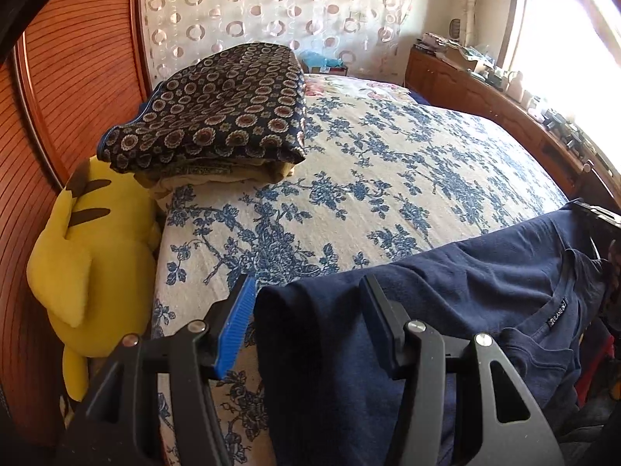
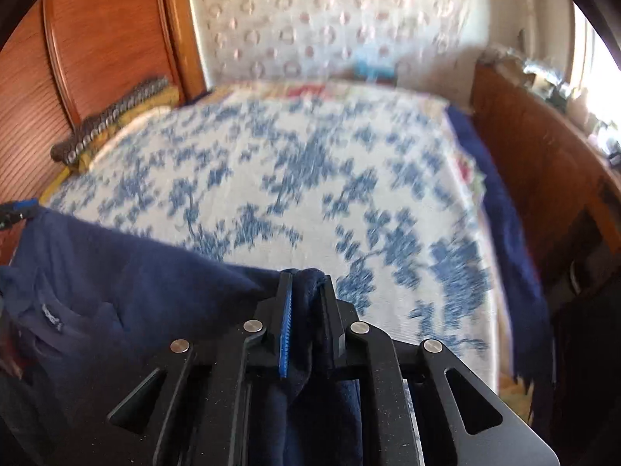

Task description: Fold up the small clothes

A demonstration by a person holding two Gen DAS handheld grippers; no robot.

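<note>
Navy T-shirt [image 1: 446,291]: one item, lay at the near edge of the bed [image 1: 388,163], collar and label up, spread between the two tools.

Left gripper [image 1: 306,322]: jaws stood apart around the shirt's left shoulder fold; the blue pad was clear of the cloth, so nothing was clamped. Right gripper [image 2: 306,310]: clamped tight on a bunched fold of the same shirt.

Handling note, as a judgement: the step appeared to be laying the shirt flat for the first fold. It would go best with the left jaws closed on the shoulder seam, both grips level, the cloth drawn taut, then lowered onto the open middle of the bed without dragging the cover.

Bedcover [image 1: 407,147]: cream with blue flowers, flat, the middle free. Yellow plush toy [image 1: 89,260]: at the near left edge against the wooden headboard [image 1: 58,77]. Folded dark patterned blanket [image 1: 217,108]: far left corner. Wooden ledge [image 1: 504,105]: along the right edge, cluttered, under a bright window. Curtain with ring pattern [image 1: 271,7]: beyond the far edge.
</note>
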